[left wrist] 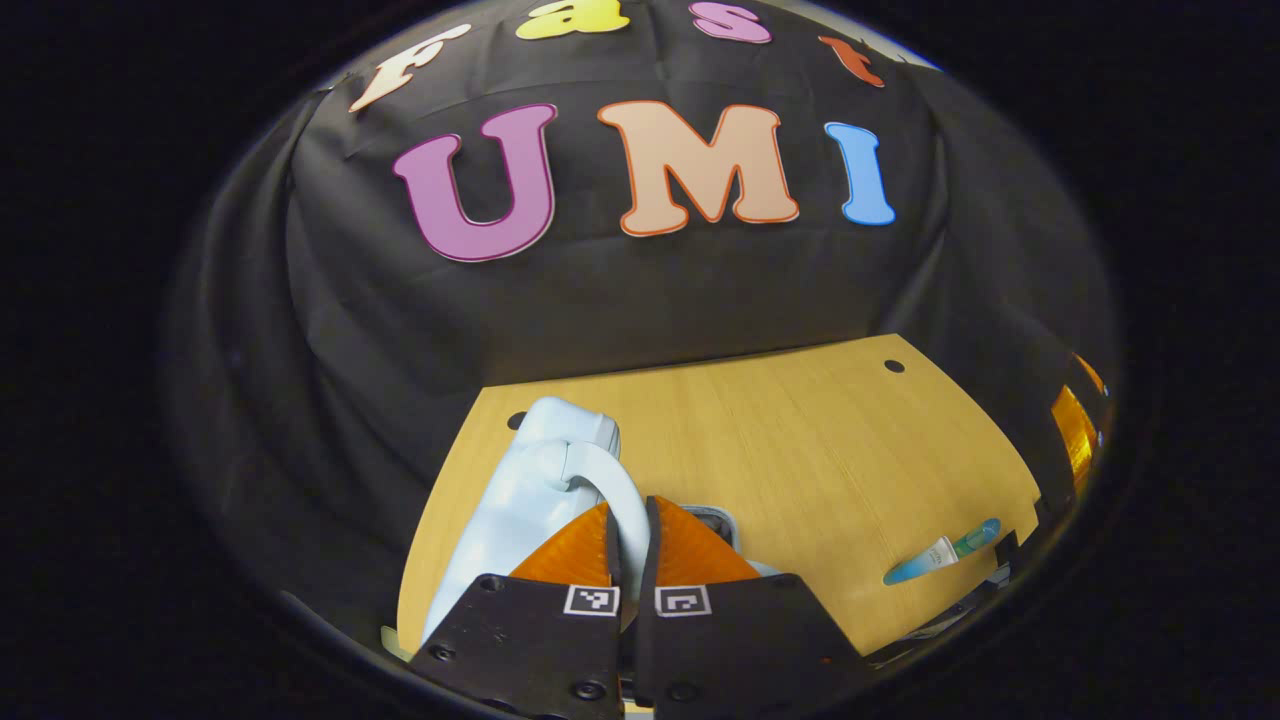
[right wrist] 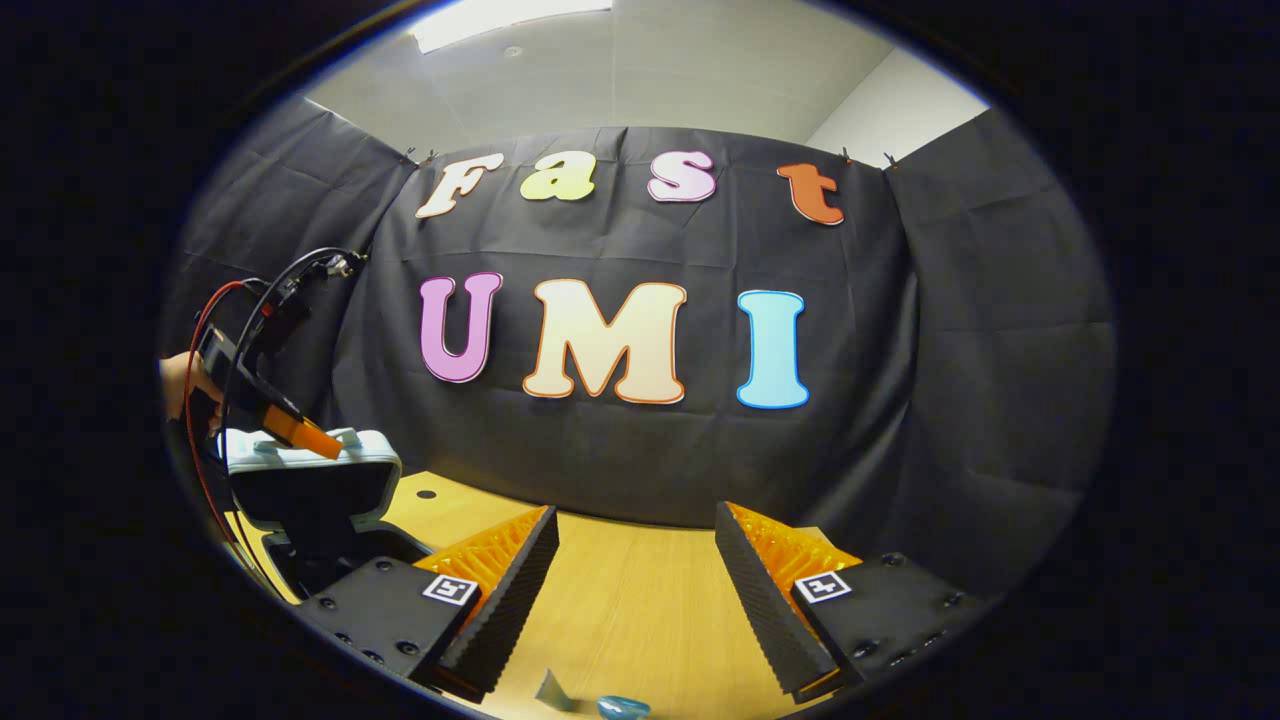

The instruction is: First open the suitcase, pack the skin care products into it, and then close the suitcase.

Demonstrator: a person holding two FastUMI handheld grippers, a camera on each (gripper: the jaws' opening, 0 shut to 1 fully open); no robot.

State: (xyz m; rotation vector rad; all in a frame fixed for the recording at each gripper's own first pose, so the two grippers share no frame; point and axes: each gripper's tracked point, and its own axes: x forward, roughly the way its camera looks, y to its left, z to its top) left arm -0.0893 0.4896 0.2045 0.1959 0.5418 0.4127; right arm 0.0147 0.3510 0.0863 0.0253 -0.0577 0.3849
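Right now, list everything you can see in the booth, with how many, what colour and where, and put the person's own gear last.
Suitcase: one, pale blue, left part of the table, lid raised partway.
Suitcase handle: one, pale blue, on the lid's edge, clamped between the left gripper's fingers.
Skin care tube: one, blue-green and white, lying flat near the table's right front edge, apart from the suitcase.
Table: one, light wood, with small dark holes.
Left gripper: one, black with orange fingers, shut on the suitcase handle, lifting the lid.
Right gripper: one, black and orange, jaws wide open above the table, holding nothing.
Hand: one, at the left of the right gripper view, holding the left gripper.
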